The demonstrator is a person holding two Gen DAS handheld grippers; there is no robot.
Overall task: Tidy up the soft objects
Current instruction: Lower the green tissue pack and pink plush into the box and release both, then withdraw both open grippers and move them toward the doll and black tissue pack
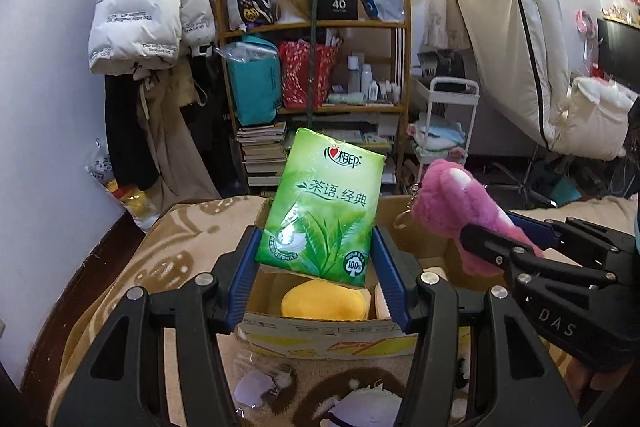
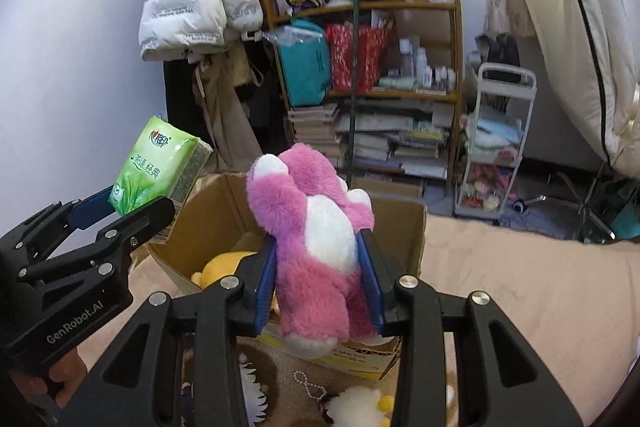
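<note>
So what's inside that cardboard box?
A yellow plush toy lies in the cardboard box, with something pale beside it. The tissue pack and pink plush bear, held in the tongs, cover the rest.

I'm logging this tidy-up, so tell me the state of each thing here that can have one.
Left tool: shut on the green tissue pack, held above the box.
Right tool: shut on the pink plush bear, held above the box.
Cardboard box: open, flaps up.
Yellow plush toy: lying inside the box.
</note>
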